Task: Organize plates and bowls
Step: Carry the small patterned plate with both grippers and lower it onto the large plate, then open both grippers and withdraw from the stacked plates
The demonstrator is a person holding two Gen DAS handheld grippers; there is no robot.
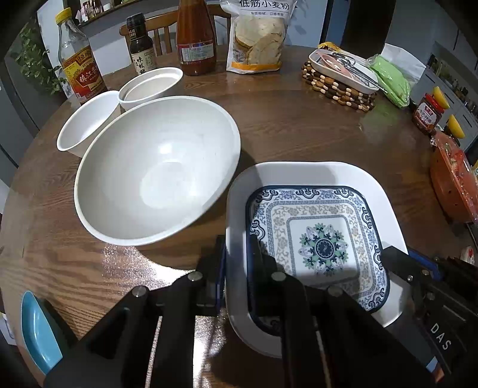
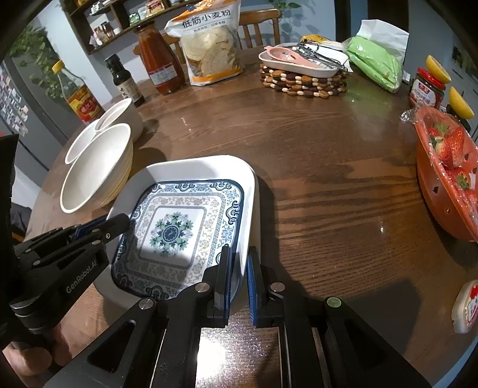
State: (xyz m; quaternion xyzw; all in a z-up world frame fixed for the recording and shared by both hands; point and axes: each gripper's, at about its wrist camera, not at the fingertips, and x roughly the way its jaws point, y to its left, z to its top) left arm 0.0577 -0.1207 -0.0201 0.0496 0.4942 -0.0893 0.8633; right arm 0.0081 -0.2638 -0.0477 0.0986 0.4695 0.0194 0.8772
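Both claws grasp the white square plate (image 1: 298, 173): left claw (image 1: 236, 268) on its nine o'clock rim, right claw (image 2: 239, 268) on its three o'clock rim. The blue patterned plate (image 1: 319, 238) lies inside it on the desk (image 2: 328, 179), the large white bowl (image 1: 158, 170) at ten o'clock

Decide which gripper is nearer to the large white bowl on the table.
Left. The left gripper clamps the white square plate's edge on the side next to the large white bowl; the right gripper grips the plate's opposite edge, farther from it.

A home dining room: wooden table (image 2: 328, 185) with sauce bottles (image 2: 159, 59), chairs (image 2: 260, 21), pantry shelves (image 2: 98, 29).
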